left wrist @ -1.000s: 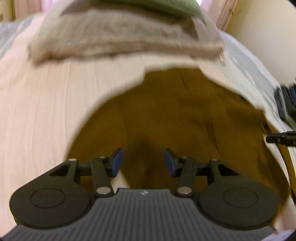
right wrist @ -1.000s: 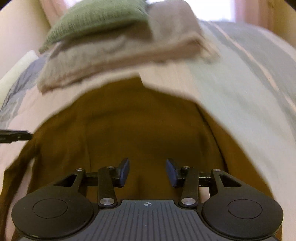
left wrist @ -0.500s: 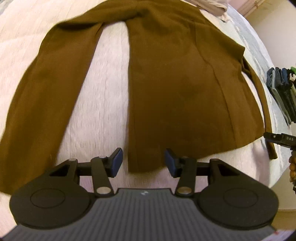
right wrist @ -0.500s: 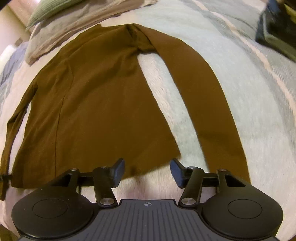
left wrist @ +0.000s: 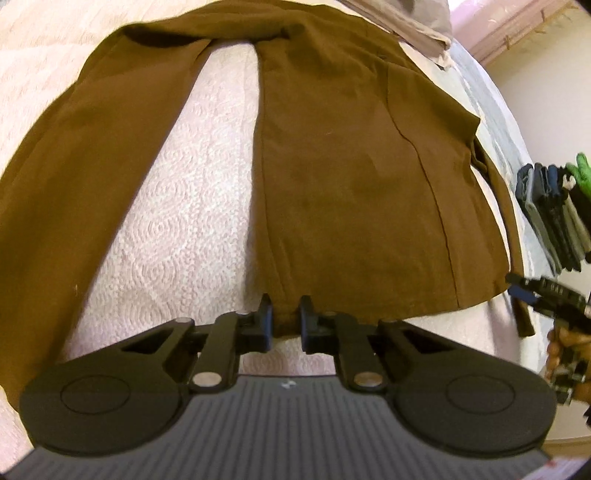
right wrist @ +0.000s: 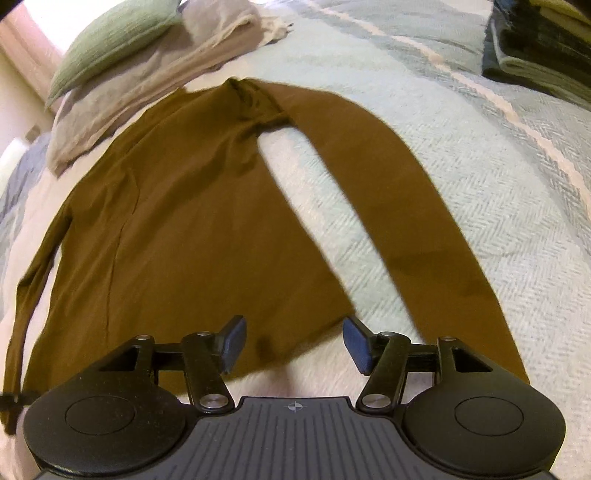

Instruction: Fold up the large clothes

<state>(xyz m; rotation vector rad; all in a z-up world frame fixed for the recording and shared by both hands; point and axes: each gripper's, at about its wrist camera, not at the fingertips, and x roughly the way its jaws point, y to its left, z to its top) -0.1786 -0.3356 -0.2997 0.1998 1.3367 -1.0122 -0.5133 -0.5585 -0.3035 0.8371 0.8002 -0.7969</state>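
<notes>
A large brown long-sleeved garment [left wrist: 351,184] lies spread flat on the bed, its sleeves angled away from its body. My left gripper [left wrist: 286,317] is at the near hem's left corner. Its jaws are closing, and a pinch of the hem is squeezed between the pads. In the right wrist view the same garment [right wrist: 184,221] fills the middle. My right gripper [right wrist: 293,343] stands open over the hem's right corner, with cloth under the gap and the pads clear of it. The right gripper's tip [left wrist: 543,291] also shows at the left view's right edge.
The bedspread [right wrist: 480,166] is pale, quilted and striped. A green pillow [right wrist: 114,33] and grey-beige folded blankets [right wrist: 147,85] lie beyond the collar. A stack of folded dark clothes [left wrist: 554,214] sits by the bed's right side, near the wall.
Both grippers pulled back from close over the upper garment near the pillows to its near hem. The left jaws closed onto the hem corner. The right jaws opened wider.
</notes>
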